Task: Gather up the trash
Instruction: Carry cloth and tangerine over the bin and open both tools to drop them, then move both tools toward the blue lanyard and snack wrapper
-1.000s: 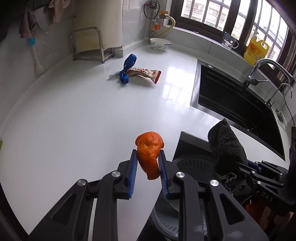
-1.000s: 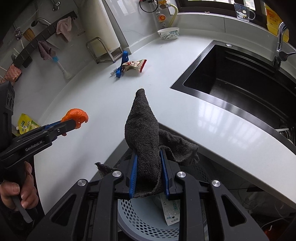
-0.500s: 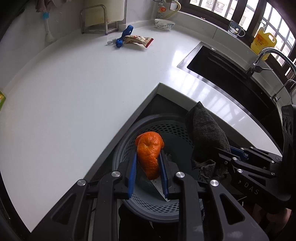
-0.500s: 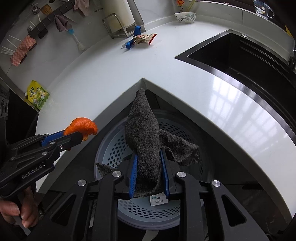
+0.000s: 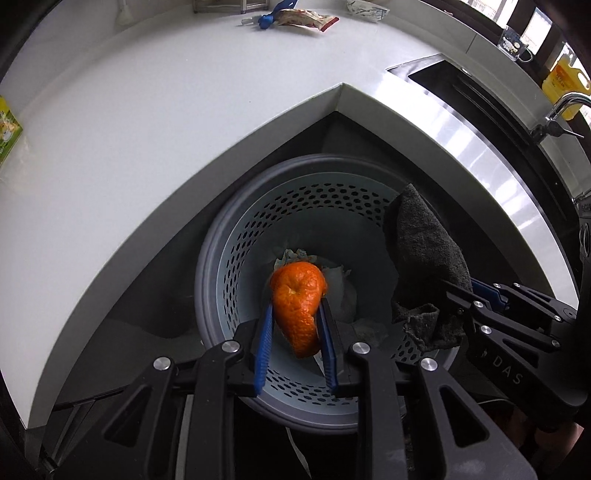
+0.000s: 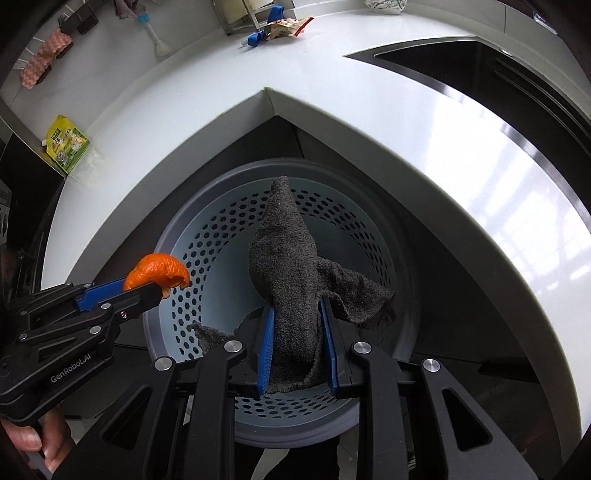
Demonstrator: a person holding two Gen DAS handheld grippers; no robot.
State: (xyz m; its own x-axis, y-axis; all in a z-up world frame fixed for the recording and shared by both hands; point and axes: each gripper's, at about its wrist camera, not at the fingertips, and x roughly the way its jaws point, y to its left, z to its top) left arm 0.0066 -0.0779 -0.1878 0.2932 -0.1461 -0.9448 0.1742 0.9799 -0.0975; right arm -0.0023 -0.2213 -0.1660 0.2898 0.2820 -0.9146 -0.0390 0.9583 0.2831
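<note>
Peel [image 5: 300, 295] between left claw [image 5: 295, 321] pads

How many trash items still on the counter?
3 visible: snack wrapper and blue item together at the back, green packet at the left edge. More may be out of frame.

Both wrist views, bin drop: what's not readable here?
- Bin contents: in the left wrist view the orange peel held by the left tool covers most of the paper scraps; in the right wrist view the dark cloth in the right tool hides the bottom.
- Snack wrapper print: too small.
- Green packet: cut by the left wrist view's edge.
</note>
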